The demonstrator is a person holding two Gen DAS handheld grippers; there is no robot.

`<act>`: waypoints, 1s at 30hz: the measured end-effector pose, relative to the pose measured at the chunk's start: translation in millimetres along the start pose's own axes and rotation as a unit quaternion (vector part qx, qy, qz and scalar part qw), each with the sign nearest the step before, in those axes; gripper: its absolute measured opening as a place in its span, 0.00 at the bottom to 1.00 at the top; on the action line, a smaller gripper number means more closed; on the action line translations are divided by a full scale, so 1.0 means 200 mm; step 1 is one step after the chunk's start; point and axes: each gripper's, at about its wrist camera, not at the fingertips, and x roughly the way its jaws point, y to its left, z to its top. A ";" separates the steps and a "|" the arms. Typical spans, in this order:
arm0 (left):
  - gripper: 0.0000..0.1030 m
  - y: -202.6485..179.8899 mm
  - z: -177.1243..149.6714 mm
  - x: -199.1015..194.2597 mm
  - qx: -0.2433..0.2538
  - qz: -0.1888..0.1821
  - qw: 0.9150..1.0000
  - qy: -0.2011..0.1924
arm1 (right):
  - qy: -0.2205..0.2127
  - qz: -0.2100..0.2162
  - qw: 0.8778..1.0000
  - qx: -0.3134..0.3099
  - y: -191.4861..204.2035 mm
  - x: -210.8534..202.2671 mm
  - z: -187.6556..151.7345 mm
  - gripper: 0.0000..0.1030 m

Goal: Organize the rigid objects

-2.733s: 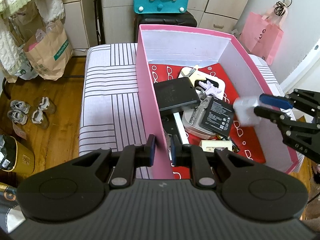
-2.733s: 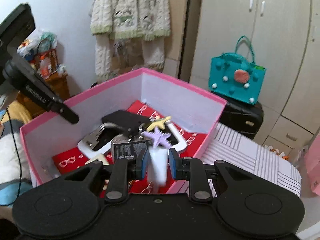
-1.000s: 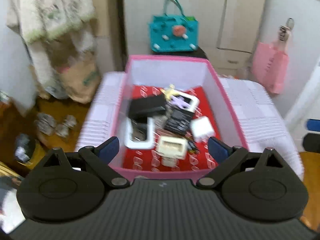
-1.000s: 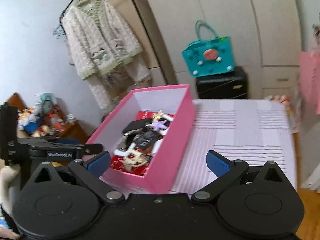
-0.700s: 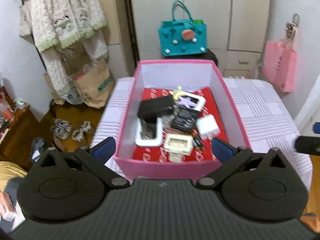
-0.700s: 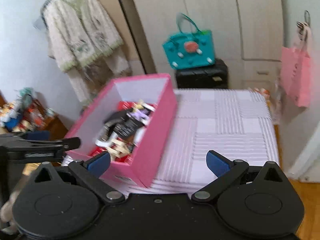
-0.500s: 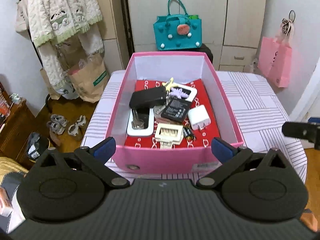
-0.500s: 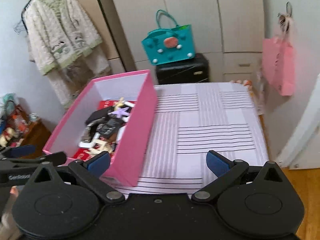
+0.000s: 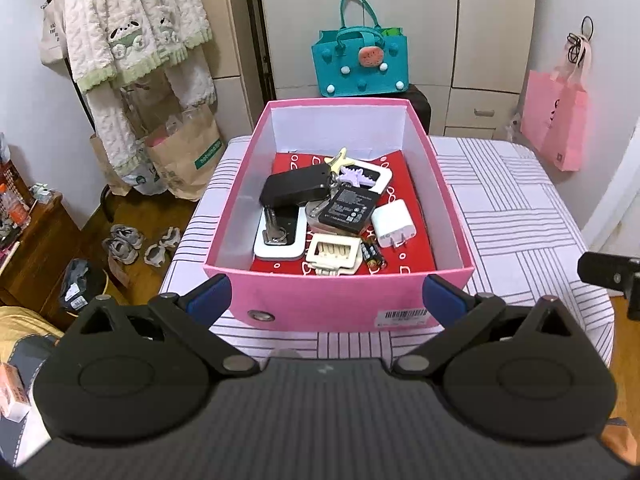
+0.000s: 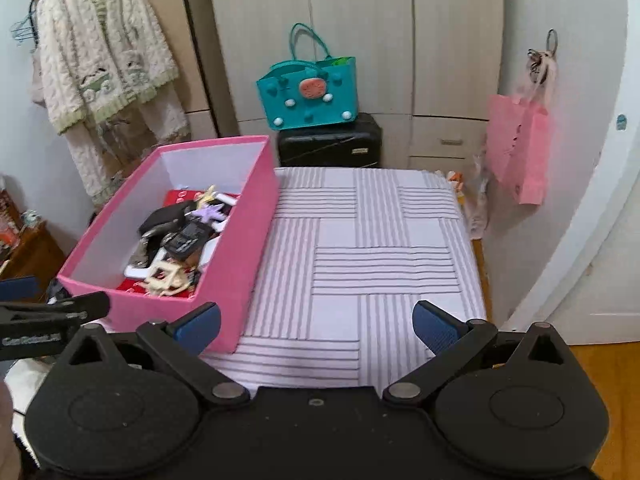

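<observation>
with both my grippers, left [image 9: 326,294] and right [image 10: 316,326], spread wide and holding nothing, the charger [image 9: 394,222] lies in the pink box [image 9: 340,300] among the clutter, on the striped table [image 10: 380,240].

We see the pink box [image 9: 338,297] open at frame centre, holding a jumble on its red lining: a black case [image 9: 295,189] atop a white frame [image 9: 276,250], a white charger [image 9: 393,222] lying at right, a cream buckle [image 9: 333,252] and batteries [image 9: 372,255] near the front wall.
</observation>
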 end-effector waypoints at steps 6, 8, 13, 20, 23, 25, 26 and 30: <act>1.00 0.01 -0.02 -0.03 -0.006 -0.006 1.000 0.002 | -0.011 -0.012 1.000 -0.010 0.02 -0.03 -0.03 1.00; 1.00 0.01 -0.02 -0.03 -0.005 -0.004 1.000 0.005 | -0.014 -0.021 1.000 -0.017 0.04 -0.03 -0.05 1.00; 1.00 -0.01 -0.03 -0.02 -0.005 -0.003 1.000 0.009 | -0.014 -0.016 1.000 -0.020 0.04 -0.04 -0.06 1.00; 1.00 -0.03 -0.06 -0.02 -0.002 -0.010 1.000 0.025 | -0.023 -0.019 0.999 -0.018 0.03 -0.06 -0.08 1.00; 1.00 -0.05 -0.06 -0.02 0.007 -0.004 1.000 0.026 | -0.024 -0.019 0.999 -0.014 0.02 -0.06 -0.08 1.00; 1.00 -0.06 -0.06 -0.03 0.013 -0.004 1.000 0.024 | -0.024 -0.020 0.999 -0.013 0.02 -0.06 -0.09 1.00; 1.00 -0.06 -0.06 -0.03 0.014 -0.005 1.000 0.024 | -0.023 -0.020 0.999 -0.013 0.01 -0.06 -0.08 1.00; 1.00 -0.05 -0.05 -0.02 0.006 -0.007 1.000 0.025 | -0.024 -0.023 0.999 -0.011 0.00 -0.05 -0.09 1.00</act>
